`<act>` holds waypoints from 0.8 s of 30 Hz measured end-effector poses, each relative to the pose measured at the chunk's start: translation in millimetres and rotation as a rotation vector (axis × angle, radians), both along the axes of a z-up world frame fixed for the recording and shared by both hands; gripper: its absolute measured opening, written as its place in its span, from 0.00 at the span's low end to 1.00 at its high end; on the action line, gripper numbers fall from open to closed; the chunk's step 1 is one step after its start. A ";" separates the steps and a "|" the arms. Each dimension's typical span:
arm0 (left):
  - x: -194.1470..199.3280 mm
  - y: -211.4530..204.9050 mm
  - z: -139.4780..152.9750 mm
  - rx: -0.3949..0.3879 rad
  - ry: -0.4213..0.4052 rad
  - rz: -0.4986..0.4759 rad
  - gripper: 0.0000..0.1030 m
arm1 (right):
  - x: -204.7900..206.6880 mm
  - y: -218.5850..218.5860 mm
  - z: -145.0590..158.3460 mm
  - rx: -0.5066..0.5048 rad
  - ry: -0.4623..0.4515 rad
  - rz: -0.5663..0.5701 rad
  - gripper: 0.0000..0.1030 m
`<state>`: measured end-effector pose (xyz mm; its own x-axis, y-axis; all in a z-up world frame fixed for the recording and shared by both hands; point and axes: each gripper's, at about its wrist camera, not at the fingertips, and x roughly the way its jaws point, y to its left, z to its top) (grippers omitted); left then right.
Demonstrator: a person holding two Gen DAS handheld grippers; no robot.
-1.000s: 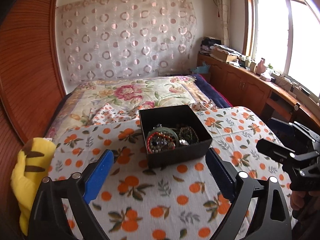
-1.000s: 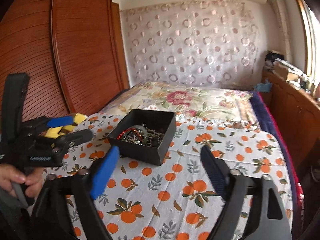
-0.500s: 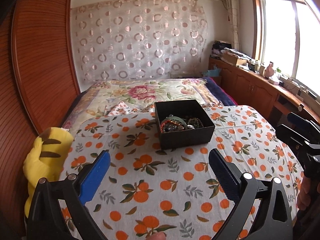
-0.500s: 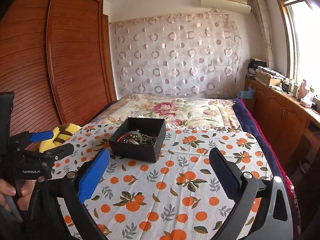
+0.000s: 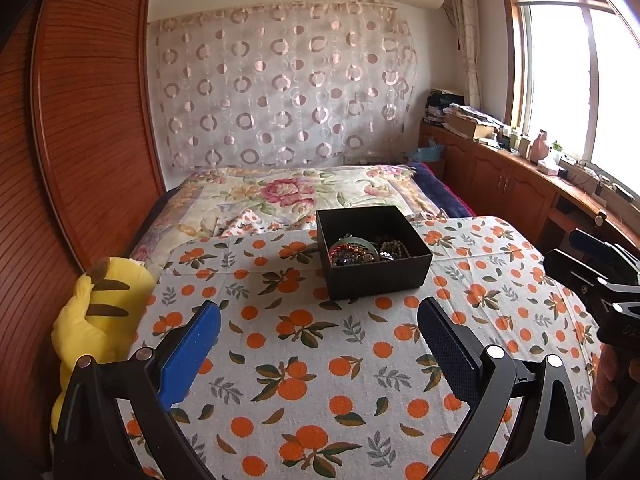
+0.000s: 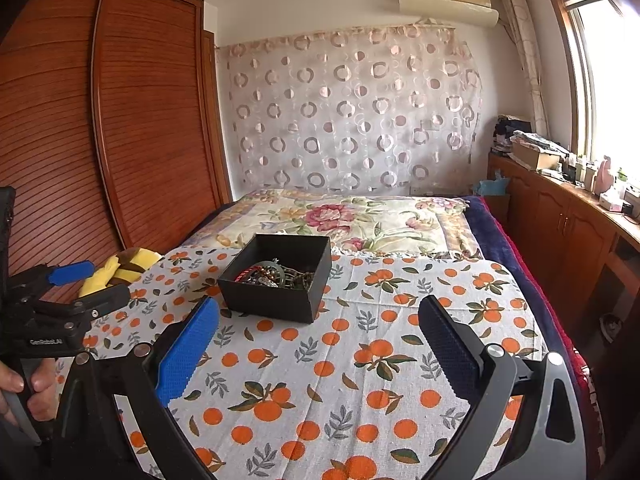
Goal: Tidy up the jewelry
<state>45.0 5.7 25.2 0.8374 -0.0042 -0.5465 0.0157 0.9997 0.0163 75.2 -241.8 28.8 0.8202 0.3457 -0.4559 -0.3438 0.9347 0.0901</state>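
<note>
Orange-print cloth point(image 5: 320, 360) covers the tabletop | black box point(image 5: 374, 258) ahead of both claws, jewelry point(image 5: 360, 250) heaped inside | left claw point(image 5: 320, 340) and right claw point(image 6: 320, 340) spread wide, empty, held back

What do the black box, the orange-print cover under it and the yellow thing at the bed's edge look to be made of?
Black box: probably matte cardboard or paperboard; thin straight walls, sharp corners, no sheen.
Orange-print cover: woven fabric, likely cotton; it lies flat with soft creases and a printed pattern.
Yellow thing: plush textile, stuffed; rounded, soft outline with brown stripes.
</note>
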 end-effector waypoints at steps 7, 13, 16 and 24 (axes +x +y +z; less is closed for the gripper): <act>-2.8 -4.4 3.1 -0.001 -0.013 -0.006 0.92 | 2.0 1.1 -0.1 -0.004 -0.002 -0.011 0.97; -4.2 -7.4 4.7 -0.001 -0.022 -0.006 0.92 | 2.1 0.7 -0.2 -0.003 -0.002 -0.010 0.97; -5.8 -8.9 5.2 -0.004 -0.028 -0.006 0.92 | 2.3 1.3 -0.5 -0.004 -0.001 -0.011 0.97; -8.0 -9.2 6.7 -0.011 -0.035 -0.001 0.92 | 2.6 1.1 -2.4 -0.002 0.002 -0.010 0.97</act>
<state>37.0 -3.6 31.9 0.8562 -0.0107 -0.5165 0.0162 0.9999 0.0060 77.8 -240.8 26.4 0.8226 0.3368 -0.4582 -0.3346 0.9382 0.0889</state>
